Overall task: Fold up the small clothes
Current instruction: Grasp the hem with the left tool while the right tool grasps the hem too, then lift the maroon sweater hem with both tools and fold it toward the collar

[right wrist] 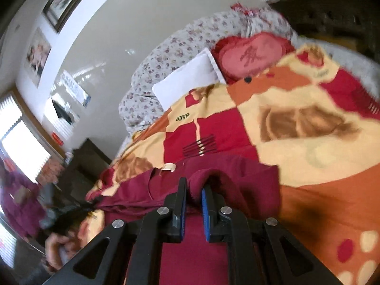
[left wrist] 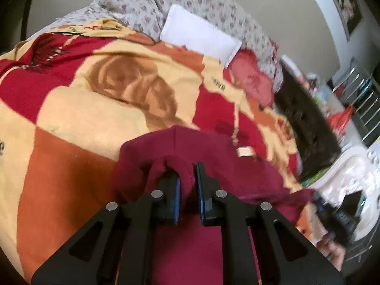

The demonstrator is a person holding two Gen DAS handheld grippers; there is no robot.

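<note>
Your left gripper (left wrist: 187, 178) has its fingers (left wrist: 174, 190) clamped on a bunched ridge of the maroon garment (left wrist: 209, 166), which lies on the blanket (left wrist: 95, 118) across the bed. The cloth wraps over the left finger, so the bite looks deep; that should hold well, but you risk pinching more than one layer. Check that you have only the edge you mean to carry.

From this view the garment spreads away from you, with a pale label (left wrist: 244, 152) near its far edge. Beyond it sit a white pillow (left wrist: 201, 35) and a red cushion (left wrist: 251, 78), well apart from your work.

Your right gripper (right wrist: 194, 197) is likewise closed on a fold of the same garment (right wrist: 237, 178), cloth standing up between the blue pads. The label (right wrist: 168, 166) shows to the left of that grip. So you appear to hold two points along the near edge, ready to carry it over.

To fold well, lift both grips together and keep them level, so the edge between them stays taut and does not sag. Move them forward at one pace, towards the label side, and lay the edge down flat before you let go. If one hand runs ahead, the fold will skew. The blanket is soft and may drag at the cloth, so clear it as you go.
</note>
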